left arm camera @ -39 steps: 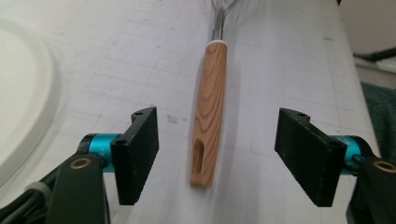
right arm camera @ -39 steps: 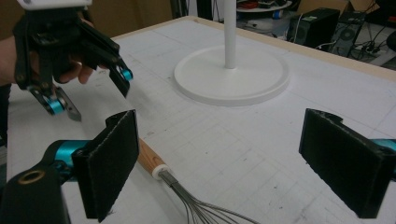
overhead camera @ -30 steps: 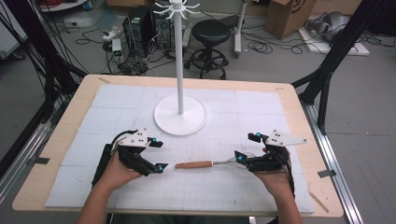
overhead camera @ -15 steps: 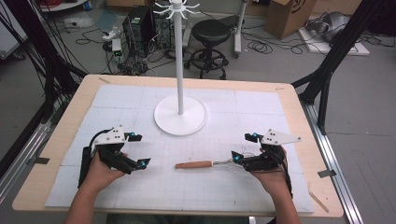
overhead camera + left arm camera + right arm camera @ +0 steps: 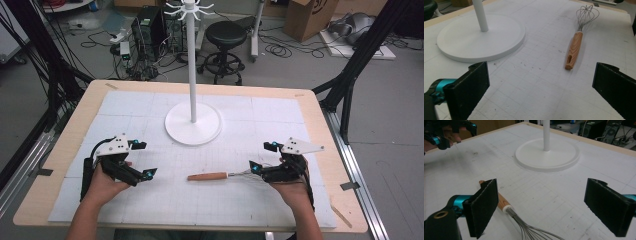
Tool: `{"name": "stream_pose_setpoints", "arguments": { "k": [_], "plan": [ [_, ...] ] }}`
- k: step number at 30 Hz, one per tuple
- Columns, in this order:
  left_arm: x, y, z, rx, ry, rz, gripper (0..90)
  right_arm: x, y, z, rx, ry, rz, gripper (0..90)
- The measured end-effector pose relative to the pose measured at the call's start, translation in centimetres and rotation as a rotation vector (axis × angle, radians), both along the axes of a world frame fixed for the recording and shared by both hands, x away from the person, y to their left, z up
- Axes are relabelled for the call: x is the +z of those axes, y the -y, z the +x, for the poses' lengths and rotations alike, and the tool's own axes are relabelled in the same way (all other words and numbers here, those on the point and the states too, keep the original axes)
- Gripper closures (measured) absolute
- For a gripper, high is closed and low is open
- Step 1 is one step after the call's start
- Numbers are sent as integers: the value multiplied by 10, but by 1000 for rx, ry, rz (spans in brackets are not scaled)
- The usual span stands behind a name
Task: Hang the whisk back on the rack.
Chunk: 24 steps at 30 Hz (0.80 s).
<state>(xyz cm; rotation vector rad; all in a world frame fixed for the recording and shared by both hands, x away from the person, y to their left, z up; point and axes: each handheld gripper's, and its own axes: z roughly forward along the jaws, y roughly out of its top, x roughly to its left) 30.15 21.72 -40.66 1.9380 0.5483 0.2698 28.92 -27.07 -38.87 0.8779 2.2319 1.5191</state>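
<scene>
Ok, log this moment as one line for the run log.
left gripper open, off whisk | right gripper open, beside whisk wires | whisk flat on mat, unheld | stand upright

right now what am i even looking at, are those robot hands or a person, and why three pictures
It is a person, not a robot. Each hand holds a tool with two black jaws, a pair of tongs. The high view looks down from above the person's side of the table: the left tongs are at the left, the right tongs at the right. The other two pictures come from small cameras riding on each pair of tongs, looking out between its own jaws.

On the white mat lie a whisk with a wooden handle and, farther back, a white stand with a round base and a tall pole.

Nothing is held. Both tongs are open. The right tongs are close to the wire end of the whisk, with the handle passing beside one jaw.
</scene>
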Motion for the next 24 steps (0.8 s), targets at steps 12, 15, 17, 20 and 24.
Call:
{"name": "stream_pose_setpoints", "arguments": {
  "k": [12, 15, 17, 20, 24],
  "plan": [
    [0, -6, 4, 20, -3, 4, 16, 9, -13, -1, 30, 0, -50, 114],
    [1, -6, 3, 23, -1, 0, 16, 9, -22, 2, 53, -15, -83, 115],
    [1, -6, 3, 27, 5, 2, 16, 9, -28, 5, 69, -40, -114, 116],
    [2, -6, 2, 24, 5, -1, 16, 8, -37, 10, 88, -64, -151, 116],
    [2, -5, 2, 26, 9, 0, 16, 7, -52, 15, 134, -83, -195, 118]
  ]
}}
